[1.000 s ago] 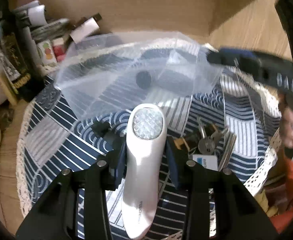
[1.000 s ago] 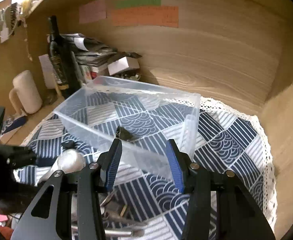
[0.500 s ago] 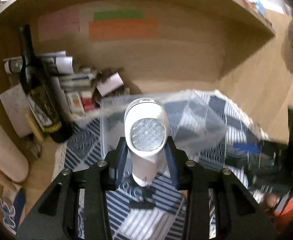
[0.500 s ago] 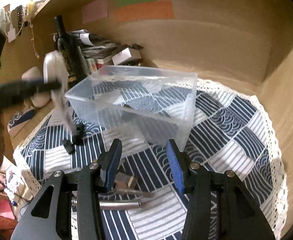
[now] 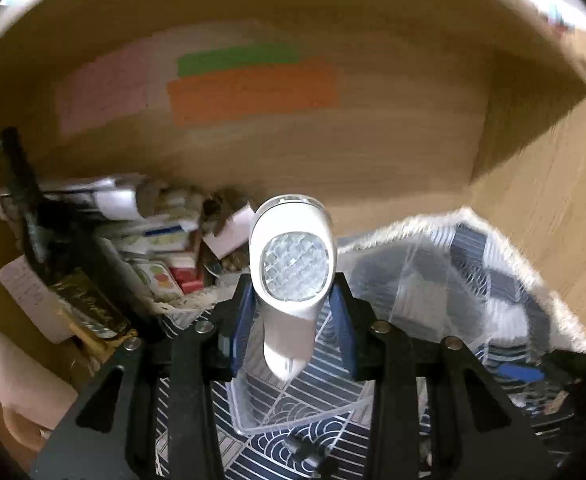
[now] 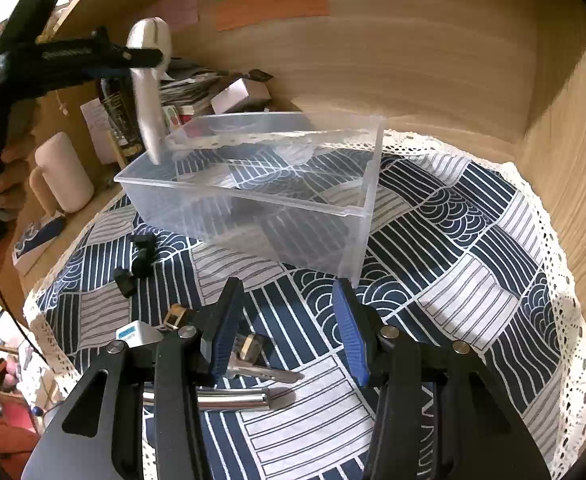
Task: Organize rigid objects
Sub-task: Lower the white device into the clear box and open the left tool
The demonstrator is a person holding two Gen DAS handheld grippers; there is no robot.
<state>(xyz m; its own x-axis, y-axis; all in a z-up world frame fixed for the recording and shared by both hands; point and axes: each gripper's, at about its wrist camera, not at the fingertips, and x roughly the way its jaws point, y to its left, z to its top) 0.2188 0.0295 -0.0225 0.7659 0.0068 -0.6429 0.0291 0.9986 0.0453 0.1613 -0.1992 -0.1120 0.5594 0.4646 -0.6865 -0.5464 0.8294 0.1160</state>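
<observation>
Left tool [image 5: 293, 308] pinching white device [image 5: 293, 264] over clear bin [image 6: 261, 184], right tool [image 6: 289, 328] spread

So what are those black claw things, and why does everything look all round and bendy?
The claws are grippers, like big tongs. A person holds one in each hand. Each gripper has a little camera looking along its fingers, and its lens bends the picture.

The left camera shows the left gripper squeezing a white handheld device. The right camera sees that too, from the side: the device hangs above the corner of a clear plastic box.

The right gripper is open and holds nothing. Under it, on the blue and white patterned cloth, lie keys, a shiny metal bar and small black pieces.
</observation>
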